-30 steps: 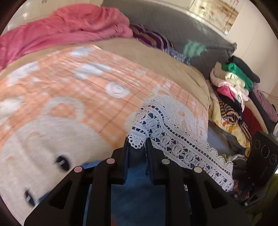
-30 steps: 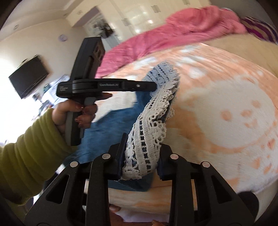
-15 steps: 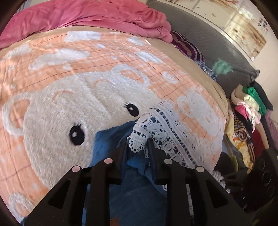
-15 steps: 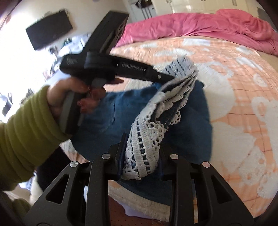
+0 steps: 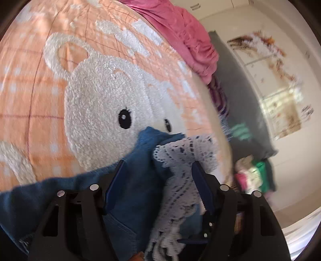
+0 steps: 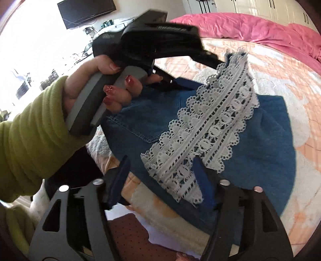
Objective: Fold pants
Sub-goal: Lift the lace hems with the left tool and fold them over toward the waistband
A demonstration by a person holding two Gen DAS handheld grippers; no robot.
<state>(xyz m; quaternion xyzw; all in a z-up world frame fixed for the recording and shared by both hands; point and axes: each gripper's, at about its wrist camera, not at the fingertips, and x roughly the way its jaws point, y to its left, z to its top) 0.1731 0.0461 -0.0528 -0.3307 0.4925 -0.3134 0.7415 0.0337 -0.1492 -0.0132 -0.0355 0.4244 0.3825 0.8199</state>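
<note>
The blue denim pants (image 6: 266,144) with a white lace hem (image 6: 206,132) lie folded over on the orange bear blanket (image 6: 291,80). My right gripper (image 6: 160,170) is open, with the lace end lying loose between its jaws. My left gripper (image 5: 158,174) is open too, its jaws spread around the bunched denim (image 5: 138,160) and lace (image 5: 180,158). In the right wrist view the left gripper's body (image 6: 152,44) is held by a hand over the far lace end.
A pink duvet (image 5: 180,34) lies at the bed's far side (image 6: 250,26). A grey headboard (image 5: 240,96) and a stack of clothes (image 5: 254,174) stand to the right. A TV (image 6: 86,10) hangs on the wall. The bed's near edge (image 6: 170,216) is below the right gripper.
Both grippers have opened and let go of the lace hem. The pants leg now lies folded over on the denim. The left gripper swung further over the blanket.
</note>
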